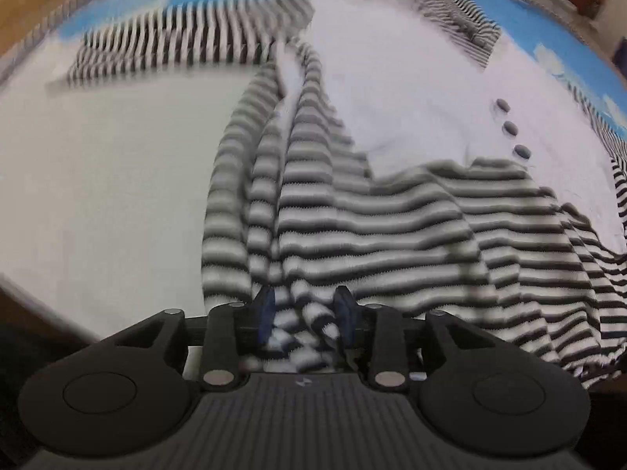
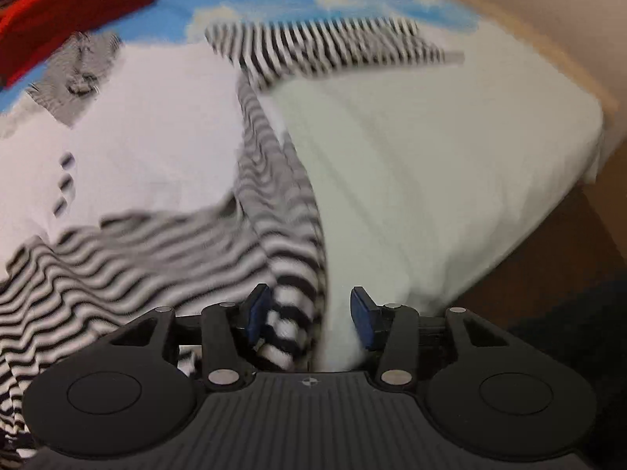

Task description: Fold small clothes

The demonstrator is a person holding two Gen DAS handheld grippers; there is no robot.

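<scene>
- Left wrist view: your left gripper (image 1: 303,315) has bunched striped garment (image 1: 352,215) between its pads, though I can't tell if they're pinching.
- Right gripper (image 2: 309,319) is parted, one pad touching that garment's edge, probably readying a fold across the white sheet (image 2: 411,176).

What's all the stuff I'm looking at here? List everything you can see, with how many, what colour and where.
striped garment: one, black-and-white stripes with a white front panel, spread on the bed, its hem bunched at both grippers
buttons: three, dark grey, in a row on the white panel
striped sleeve: one, stretched out sideways at the far end
bed cover: one, white, with a blue sky-and-cloud print at the far end
red cloth: one, at the bed's far edge
left gripper: one, black with blue pads, bunched striped fabric between them
right gripper: one, black with blue pads, striped hem against one pad, gap at the other
</scene>
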